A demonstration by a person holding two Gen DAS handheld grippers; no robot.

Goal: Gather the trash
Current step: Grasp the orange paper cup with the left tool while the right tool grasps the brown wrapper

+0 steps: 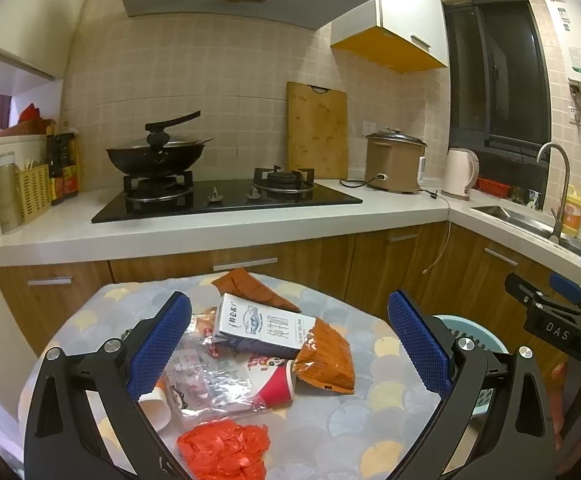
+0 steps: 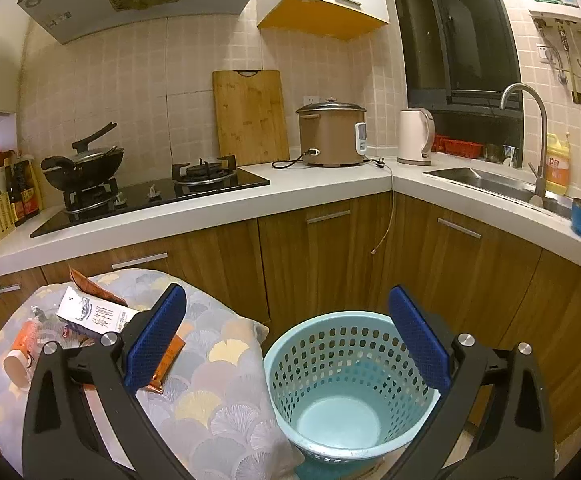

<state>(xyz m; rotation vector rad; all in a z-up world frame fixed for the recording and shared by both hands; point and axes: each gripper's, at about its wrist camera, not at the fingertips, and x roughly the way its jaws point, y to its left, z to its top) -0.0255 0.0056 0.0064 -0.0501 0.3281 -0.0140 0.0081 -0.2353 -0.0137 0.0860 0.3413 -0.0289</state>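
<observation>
Both tongs gaping empty, left (image 1: 290,344) over bench litter, right (image 2: 288,338) above bare basket (image 2: 310,344): first pick pending, likely carton (image 1: 258,326).

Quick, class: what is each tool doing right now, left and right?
Left tool: open, holding nothing, above the trash on the table.
Right tool: open, holding nothing, above the blue basket.

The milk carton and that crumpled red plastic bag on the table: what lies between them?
In the left wrist view, between the milk carton and the red plastic bag lie a clear plastic wrapper and a red paper cup on its side.
</observation>
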